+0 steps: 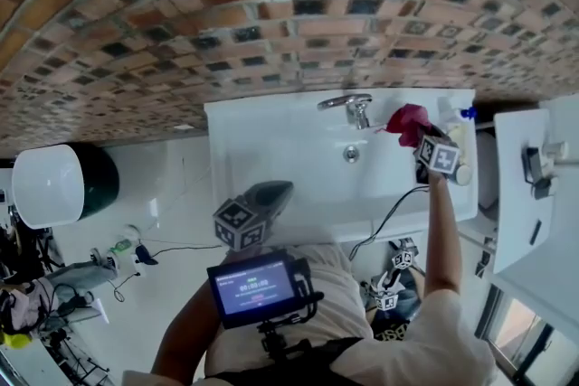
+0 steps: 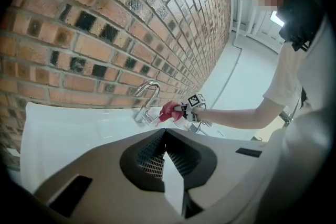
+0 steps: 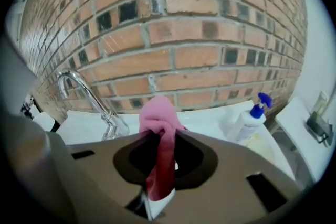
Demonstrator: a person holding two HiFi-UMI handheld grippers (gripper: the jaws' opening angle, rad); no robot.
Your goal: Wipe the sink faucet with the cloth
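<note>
Tightly, right hand-held gripper (image 3: 157, 136) pinches cloth (image 3: 156, 115) near faucet (image 3: 88, 96)

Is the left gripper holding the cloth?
No, the pink cloth is clamped in the right gripper, while the left gripper holds nothing.

Bunched pink cloth (image 3: 157, 117) near chrome faucet (image 3: 108, 116)

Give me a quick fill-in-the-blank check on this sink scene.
The crumpled pink cloth is clamped in the ____ tool. In the right gripper view, the curved chrome faucet stands to the cloth's ____. The white pump bottle has a ____ nozzle.
Missing words: right, left, blue.
</note>
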